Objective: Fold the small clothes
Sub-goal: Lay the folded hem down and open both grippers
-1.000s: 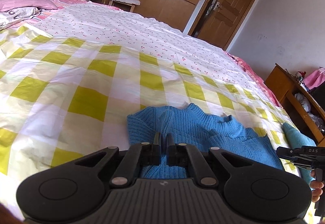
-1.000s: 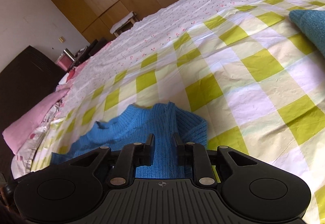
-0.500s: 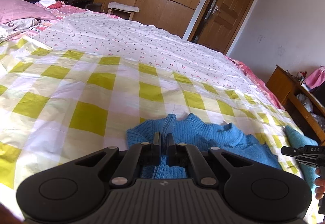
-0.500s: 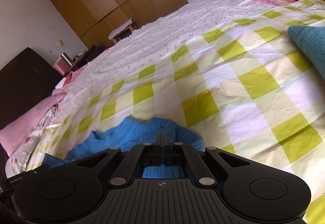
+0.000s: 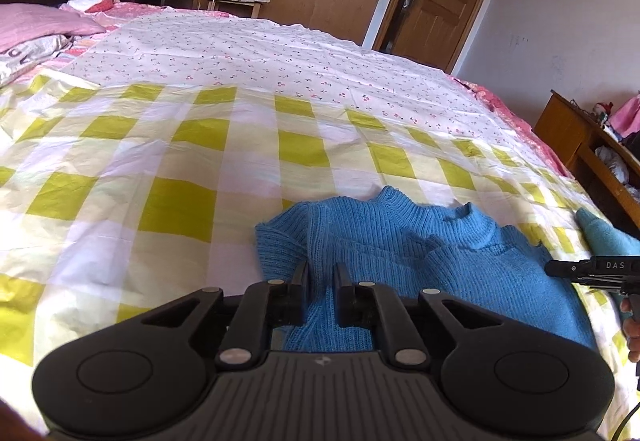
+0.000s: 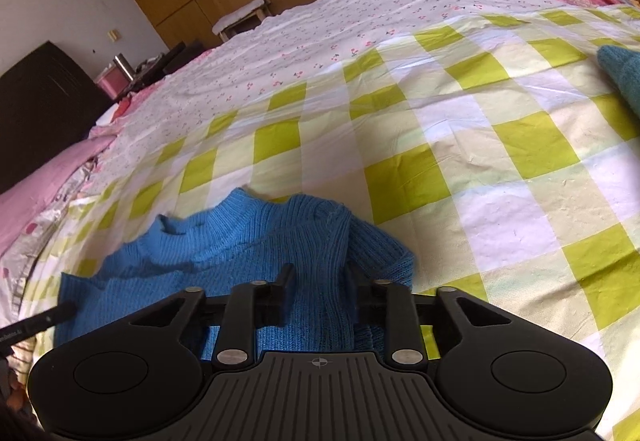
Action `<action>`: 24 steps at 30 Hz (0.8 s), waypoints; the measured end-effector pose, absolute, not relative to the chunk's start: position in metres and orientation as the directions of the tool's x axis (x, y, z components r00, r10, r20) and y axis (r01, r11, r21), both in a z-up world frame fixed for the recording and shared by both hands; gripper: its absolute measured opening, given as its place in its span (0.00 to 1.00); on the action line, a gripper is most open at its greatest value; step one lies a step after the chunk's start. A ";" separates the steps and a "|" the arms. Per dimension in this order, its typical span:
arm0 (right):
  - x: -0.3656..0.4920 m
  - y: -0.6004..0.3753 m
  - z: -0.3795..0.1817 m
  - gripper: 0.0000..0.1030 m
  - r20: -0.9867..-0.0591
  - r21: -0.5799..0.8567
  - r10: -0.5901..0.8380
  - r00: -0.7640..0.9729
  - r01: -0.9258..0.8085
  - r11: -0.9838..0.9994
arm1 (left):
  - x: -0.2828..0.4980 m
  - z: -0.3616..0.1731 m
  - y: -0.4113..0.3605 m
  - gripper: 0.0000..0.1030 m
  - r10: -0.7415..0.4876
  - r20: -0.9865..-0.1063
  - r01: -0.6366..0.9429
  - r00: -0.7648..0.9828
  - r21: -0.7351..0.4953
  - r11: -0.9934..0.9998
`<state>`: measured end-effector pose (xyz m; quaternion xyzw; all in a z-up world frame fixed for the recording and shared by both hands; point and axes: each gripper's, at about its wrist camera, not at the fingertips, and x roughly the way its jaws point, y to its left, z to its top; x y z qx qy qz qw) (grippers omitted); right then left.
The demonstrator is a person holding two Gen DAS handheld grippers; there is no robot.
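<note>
A small blue knitted sweater lies on the yellow-checked bedsheet, its collar pointing away from me. My left gripper is open over the sweater's left shoulder, with knit showing between the fingers. My right gripper is open over the sweater's right shoulder and sleeve, fingers either side of a raised ridge of knit. The right gripper's tip shows at the right edge of the left wrist view.
A teal folded garment lies on the bed to the right. Pink pillows are at the far left. A wooden shelf stands right of the bed. Wardrobes and a door line the far wall.
Both grippers were pinched shut on the sweater half a second ago and have opened, letting the knit go. The sweater lies a little farther up the sheet.
</note>
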<state>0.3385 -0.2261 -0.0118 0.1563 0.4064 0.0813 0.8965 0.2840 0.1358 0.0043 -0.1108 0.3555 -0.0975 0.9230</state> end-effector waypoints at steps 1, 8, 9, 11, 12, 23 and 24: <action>0.339 -0.223 -0.012 0.07 -0.711 0.323 0.257 0.655 -0.021 0.946 | 0.283 0.005 0.134 0.14 -0.257 -0.632 0.108 0.731 -0.265 0.958; 0.318 -0.241 0.019 0.06 -0.578 0.434 0.303 0.758 -0.029 0.900 | 0.272 0.025 0.151 0.10 -0.271 -0.536 0.100 0.799 -0.326 0.940; 0.314 -0.245 0.023 0.06 -0.550 0.459 0.311 0.776 -0.031 0.888 | 0.271 0.028 0.154 0.10 -0.267 -0.519 0.094 0.812 -0.335 0.938; 0.309 -0.252 0.029 0.06 -0.505 0.490 0.309 0.806 -0.026 0.871 | 0.270 0.030 0.158 0.10 -0.254 -0.499 0.080 0.829 -0.344 0.936; 0.309 -0.252 0.027 0.06 -0.509 0.484 0.298 0.807 -0.018 0.875 | 0.272 0.028 0.159 0.10 -0.245 -0.500 0.066 0.831 -0.347 0.935; 0.324 -0.244 -0.018 0.07 -0.644 0.359 0.199 0.739 0.062 0.931 | 0.288 -0.016 0.159 0.11 -0.144 -0.602 -0.045 0.785 -0.288 0.957; 0.327 -0.243 -0.019 0.07 -0.656 0.352 0.202 0.727 0.059 0.934 | 0.288 -0.015 0.159 0.12 -0.141 -0.607 -0.048 0.782 -0.284 0.957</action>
